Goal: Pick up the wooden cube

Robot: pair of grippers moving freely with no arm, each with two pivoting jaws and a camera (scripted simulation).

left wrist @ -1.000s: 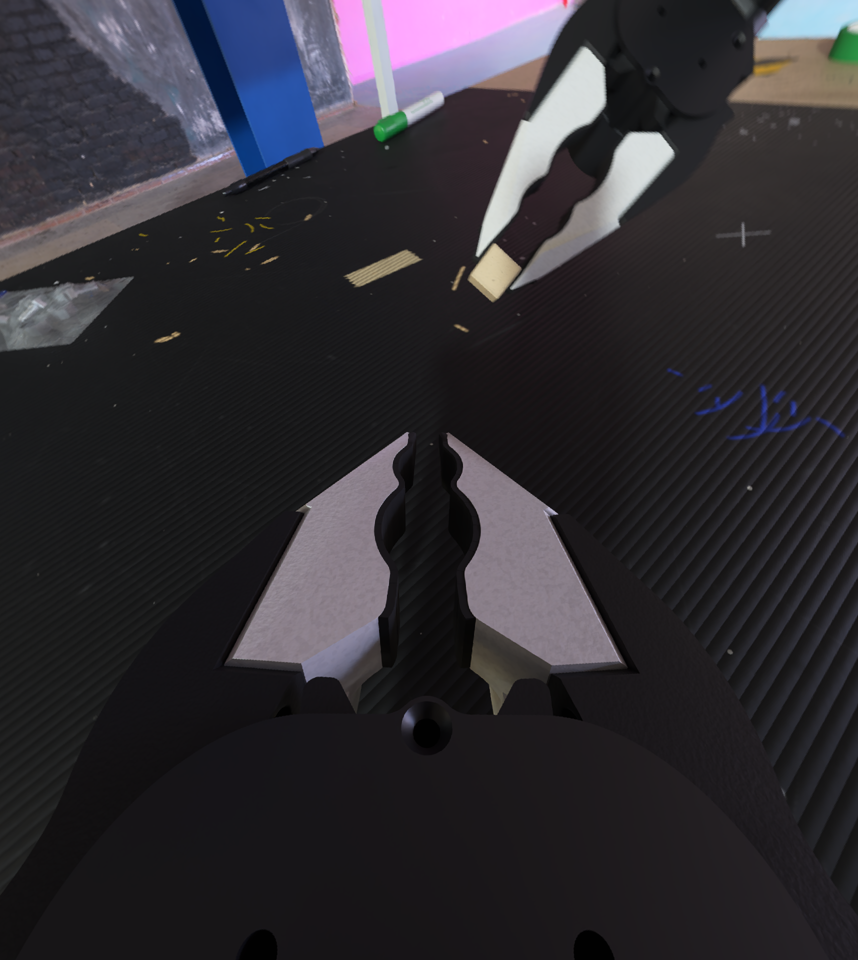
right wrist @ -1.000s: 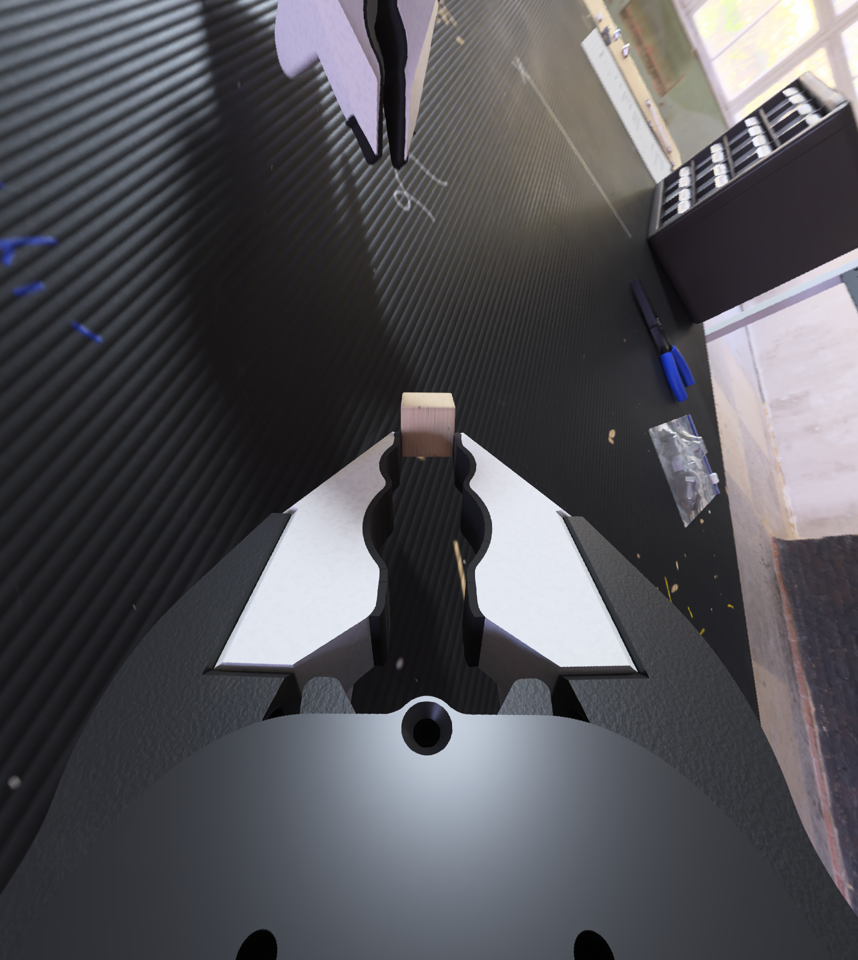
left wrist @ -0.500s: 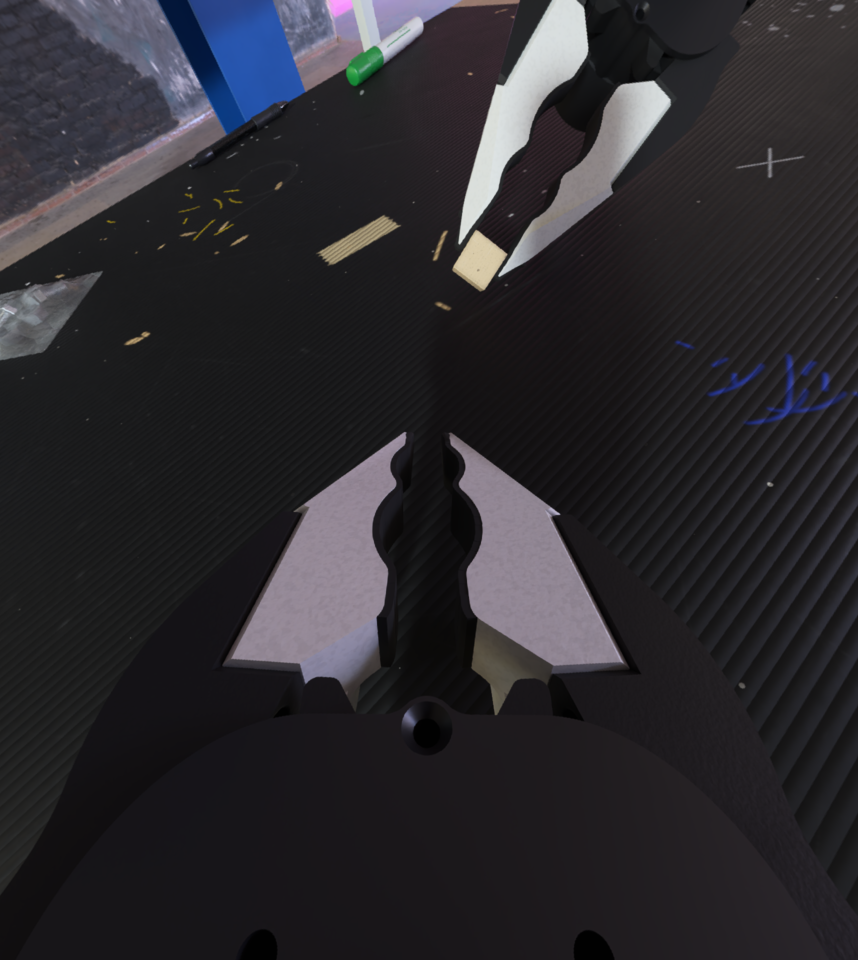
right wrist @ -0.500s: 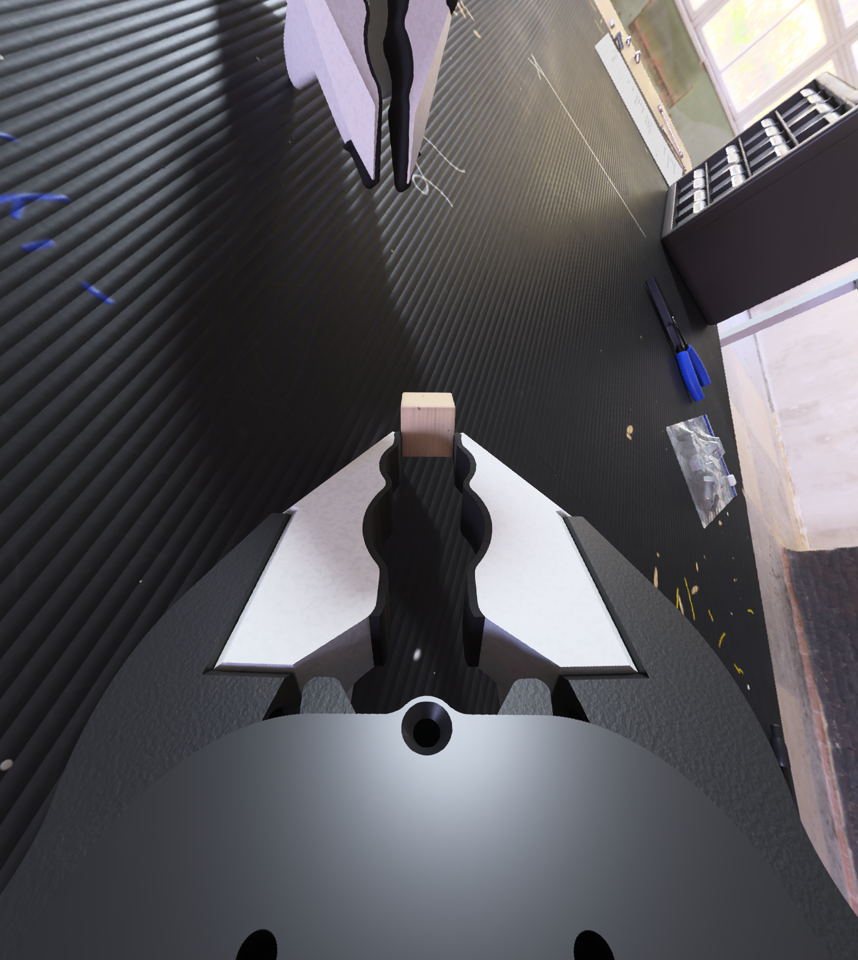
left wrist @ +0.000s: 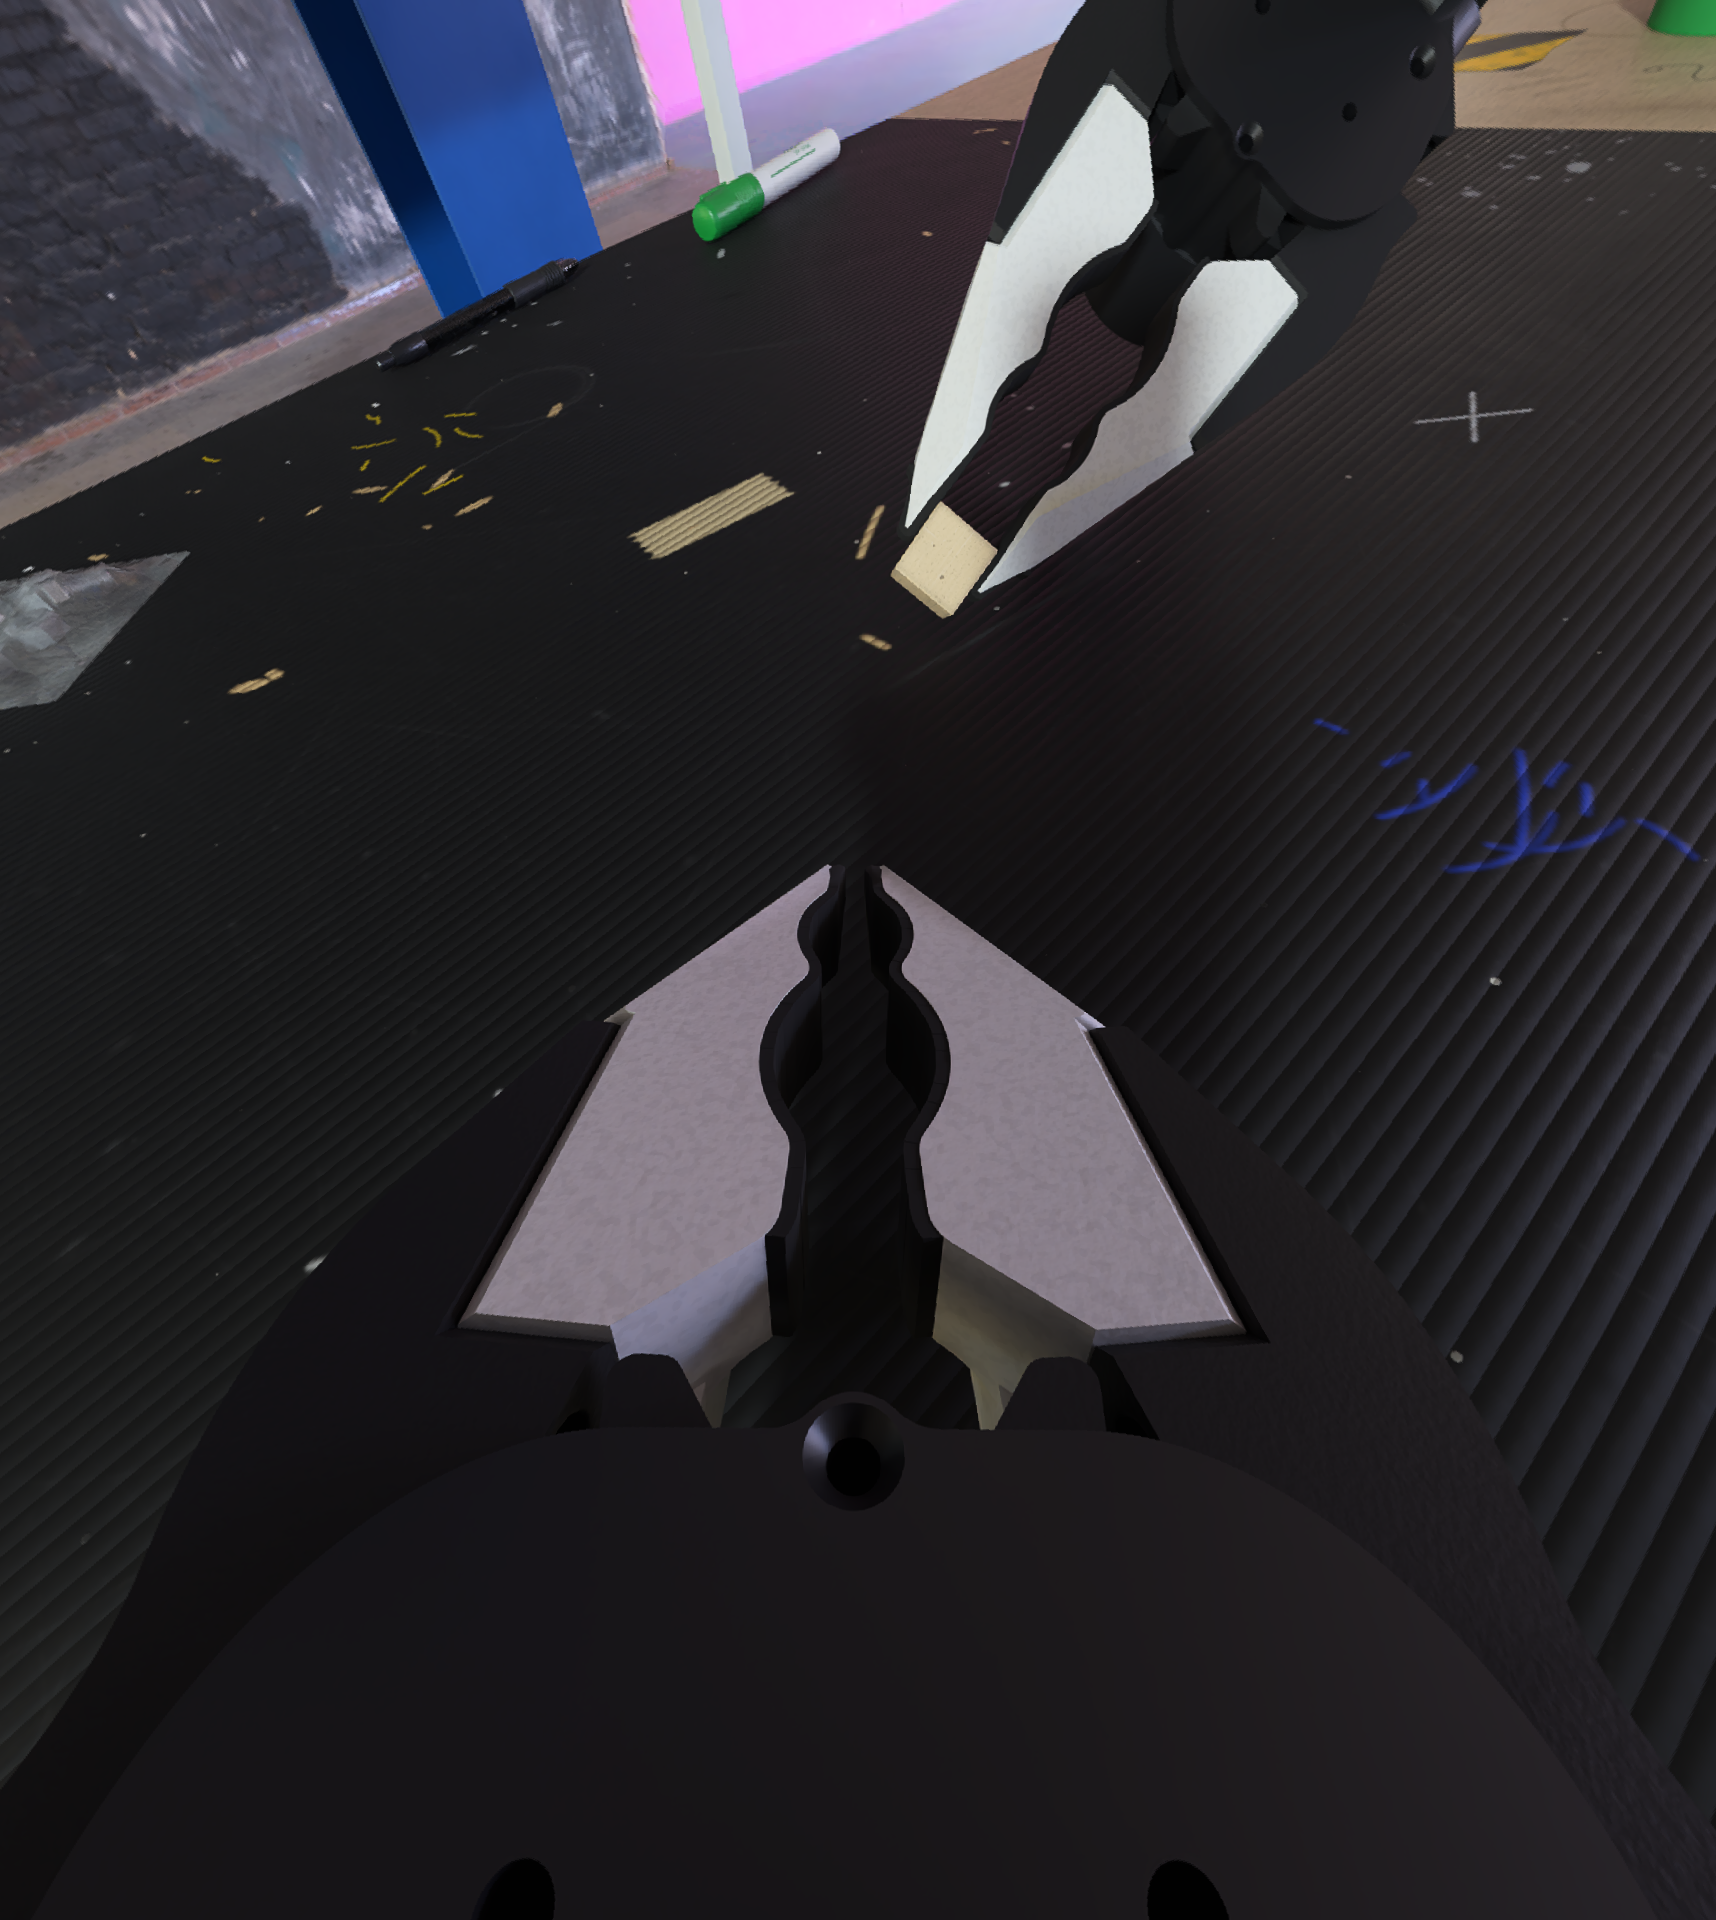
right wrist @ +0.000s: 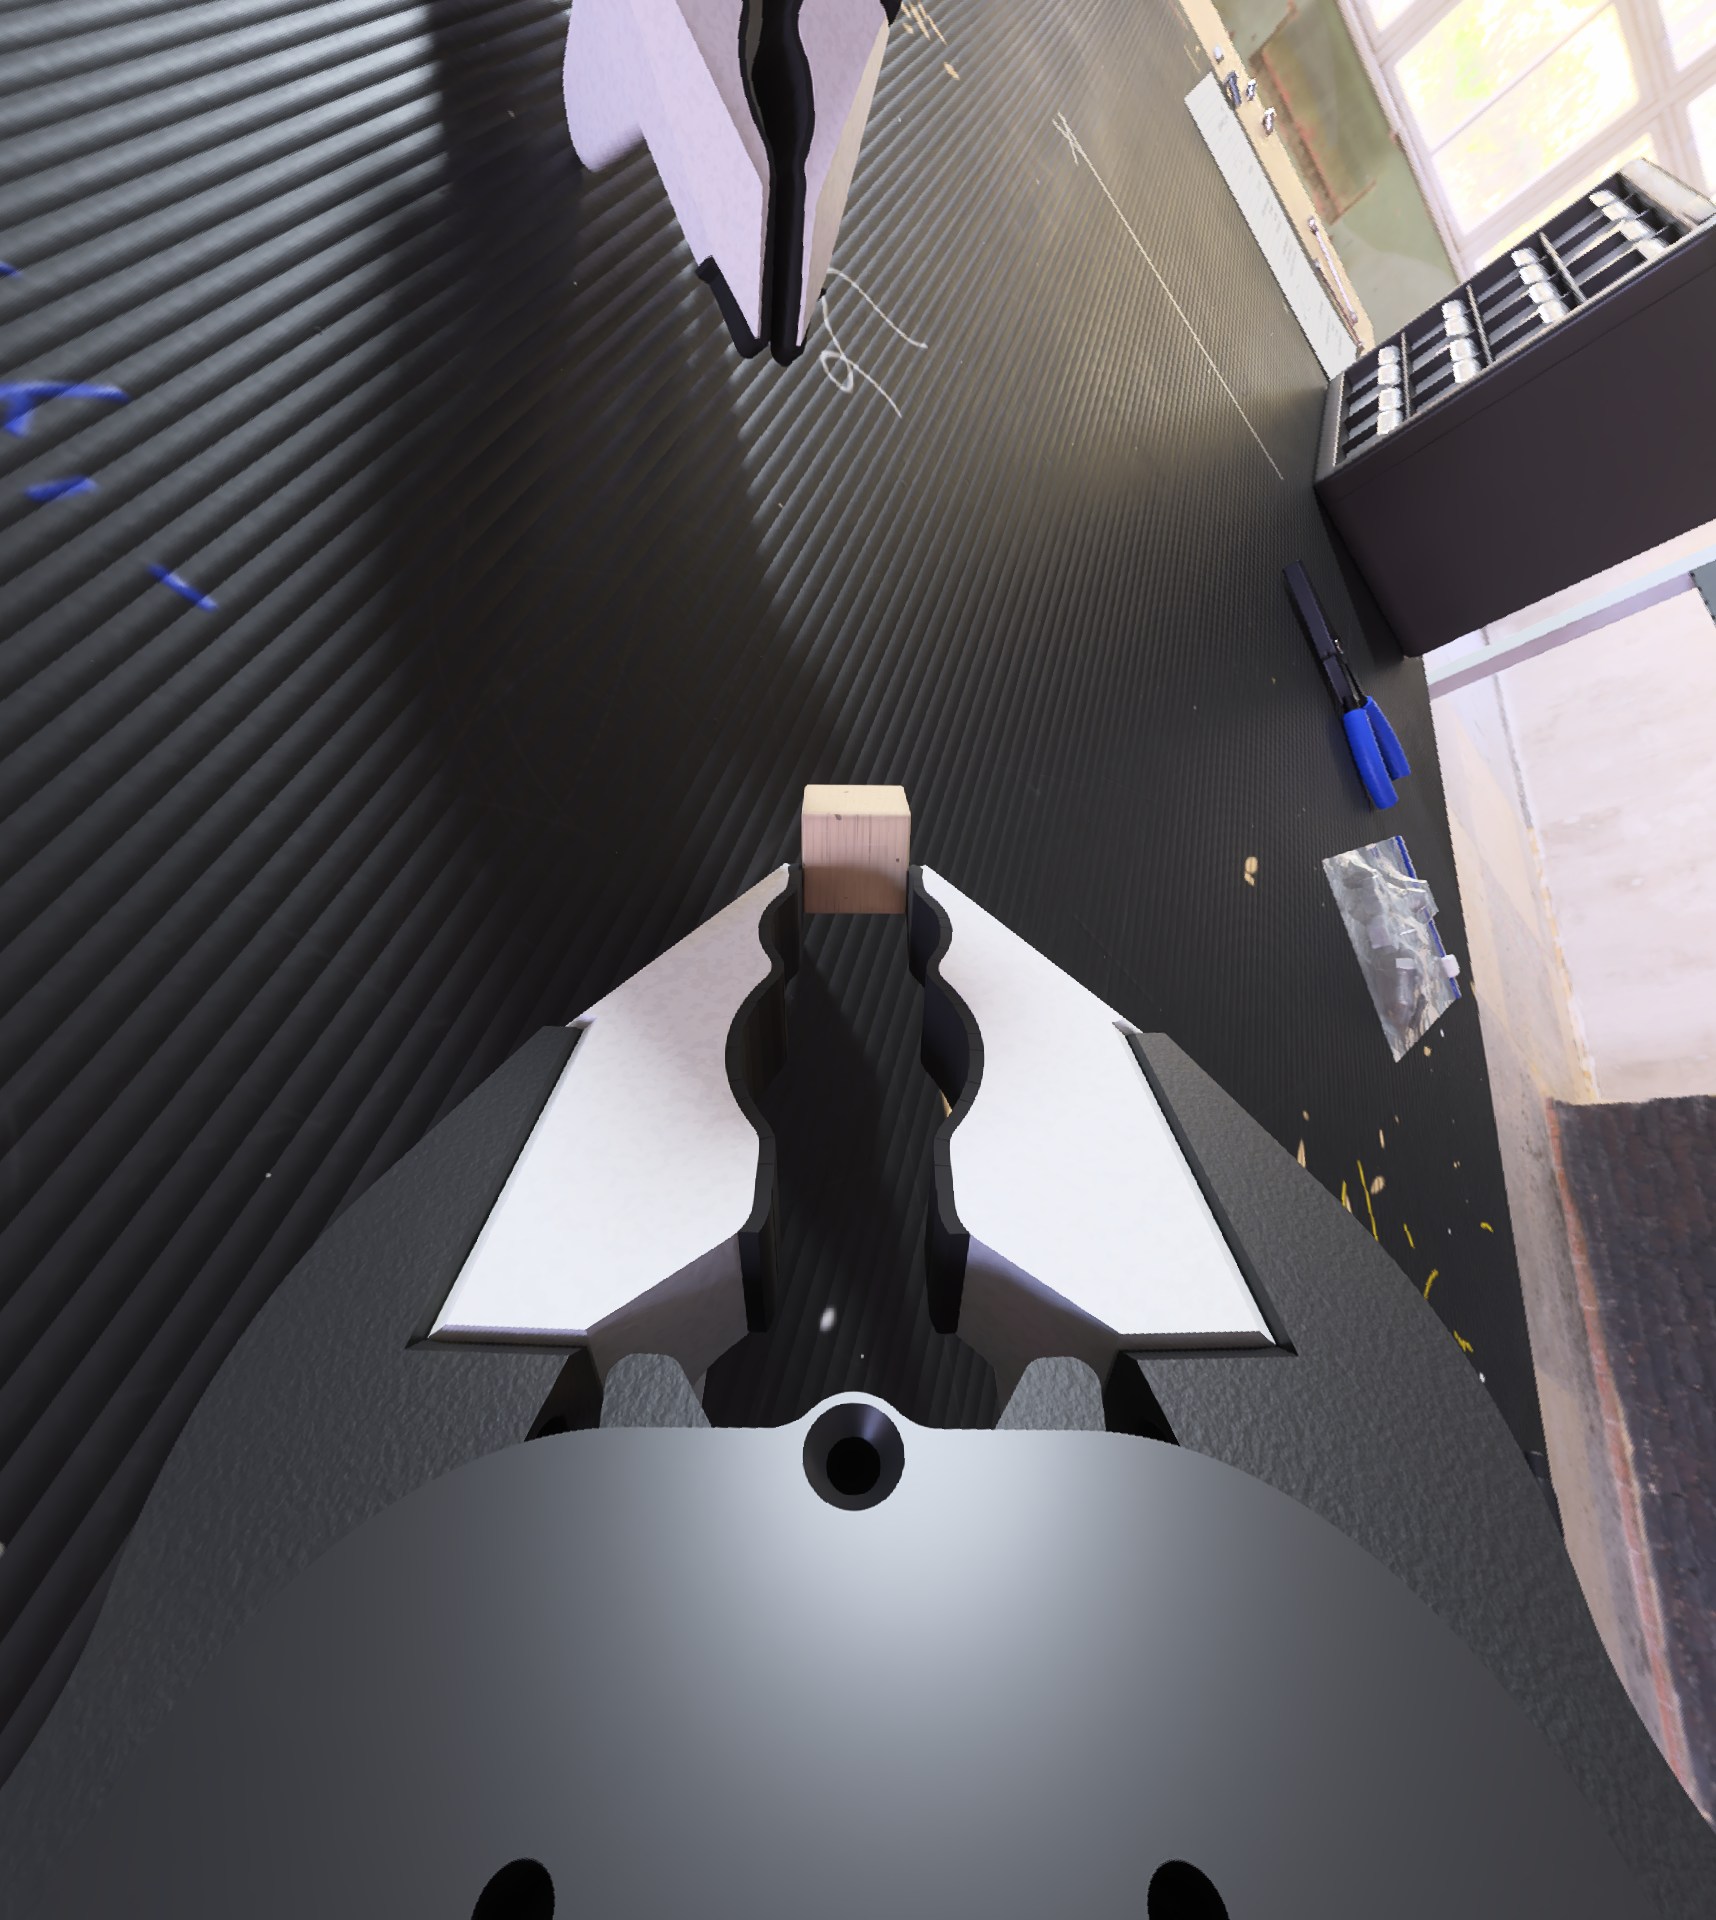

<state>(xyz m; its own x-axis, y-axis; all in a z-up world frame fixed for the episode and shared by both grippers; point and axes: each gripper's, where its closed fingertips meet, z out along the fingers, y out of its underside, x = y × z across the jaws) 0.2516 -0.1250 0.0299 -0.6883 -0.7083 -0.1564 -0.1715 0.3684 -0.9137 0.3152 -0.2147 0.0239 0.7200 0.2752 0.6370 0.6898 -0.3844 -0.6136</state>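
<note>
Right wrist view: the wooden cube (right wrist: 854,847) sits pinched at the very tips of the right tool (right wrist: 855,883), one fingertip on each side face, w/ most of the block sticking out fwd past the tips. So the cube lies dead ahead on the tool's centre line, not off to either side. No long axis to speak of; faces look square to the pads.

Left wrist view confirms: right tool (left wrist: 953,551) slants down from above, cube (left wrist: 942,559) clamped at its tips. Can't tell for sure if the cube's bottom touches the desk (left wrist: 1456,1091) or is just clear of it; looks v. close either way.

Left tool (left wrist: 855,873) has its fingers nearly together, nothing between them, well apart from the cube and idle. Right one is plainly the nearer.

Judgement: grasp made, what's left is a straight lift up. Risk: the tip-only hold is shallow, so the cube could pivot or slip out fwd if the lift is jerky.
</note>
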